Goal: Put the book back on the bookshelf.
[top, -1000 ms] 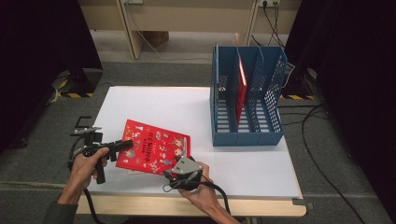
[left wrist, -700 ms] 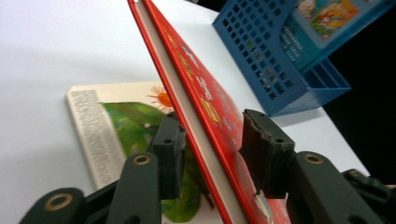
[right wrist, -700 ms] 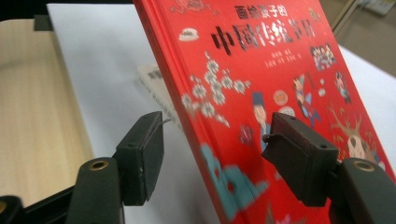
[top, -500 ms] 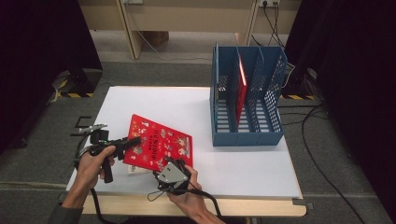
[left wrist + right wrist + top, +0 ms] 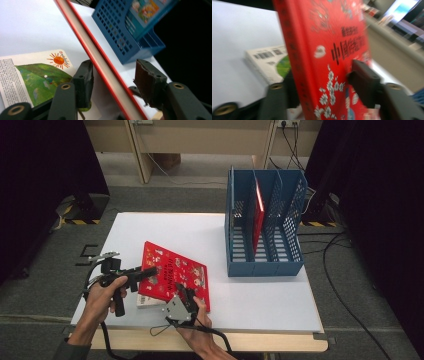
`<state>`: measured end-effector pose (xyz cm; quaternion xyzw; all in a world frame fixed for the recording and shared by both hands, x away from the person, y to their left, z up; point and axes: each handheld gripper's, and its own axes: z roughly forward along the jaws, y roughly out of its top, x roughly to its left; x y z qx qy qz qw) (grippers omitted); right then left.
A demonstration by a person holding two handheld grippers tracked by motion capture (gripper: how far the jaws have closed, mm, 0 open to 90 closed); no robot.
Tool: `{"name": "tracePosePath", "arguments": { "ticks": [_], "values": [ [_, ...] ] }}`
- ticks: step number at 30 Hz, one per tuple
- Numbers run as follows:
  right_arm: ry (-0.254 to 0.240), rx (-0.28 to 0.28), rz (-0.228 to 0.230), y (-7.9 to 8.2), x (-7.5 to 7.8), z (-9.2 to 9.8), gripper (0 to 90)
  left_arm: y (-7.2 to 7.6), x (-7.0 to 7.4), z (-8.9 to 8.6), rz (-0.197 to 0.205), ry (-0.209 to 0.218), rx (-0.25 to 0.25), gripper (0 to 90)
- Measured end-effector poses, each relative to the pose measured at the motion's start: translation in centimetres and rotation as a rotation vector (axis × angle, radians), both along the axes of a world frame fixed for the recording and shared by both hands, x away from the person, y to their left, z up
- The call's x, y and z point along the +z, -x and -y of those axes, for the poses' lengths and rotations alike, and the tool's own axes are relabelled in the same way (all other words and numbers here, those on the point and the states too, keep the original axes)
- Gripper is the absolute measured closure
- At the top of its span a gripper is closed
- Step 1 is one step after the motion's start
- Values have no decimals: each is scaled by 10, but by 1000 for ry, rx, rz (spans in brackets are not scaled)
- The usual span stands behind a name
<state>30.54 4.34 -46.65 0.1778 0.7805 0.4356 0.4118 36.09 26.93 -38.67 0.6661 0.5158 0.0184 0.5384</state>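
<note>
Since a second ago, left claw (image 5: pixel 150 271) has been opening around red book's (image 5: pixel 175 277) edge; right claw (image 5: pixel 186 296) has closed, gripping its near edge for the lift.

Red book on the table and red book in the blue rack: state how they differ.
The table book lies cover up, slanted, partly over a white book; the racked book stands on edge in the blue rack. The table book shows its illustrated front; the racked book shows just a thin edge. Both have red covers.
</note>
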Motion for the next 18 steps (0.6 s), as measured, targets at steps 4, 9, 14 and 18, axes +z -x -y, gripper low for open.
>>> {"name": "tracePosePath", "arguments": {
  "ticks": [4, 9, 14, 18],
  "values": [
    [-44, -15, -2, -3, 9, 14, 645, -2, -4, 0, -51, 17, -33, 349],
    [-45, 0, 1, -6, 15, 25, 679, -3, -6, 0, -89, 52, -69, 267],
    [-60, 7, -12, -10, 20, 29, 683, -7, -5, -16, -92, 138, -73, 236],
    [-86, 10, -39, -12, 24, 33, 681, -6, -1, -29, -66, 167, -59, 249]
  ]
}}
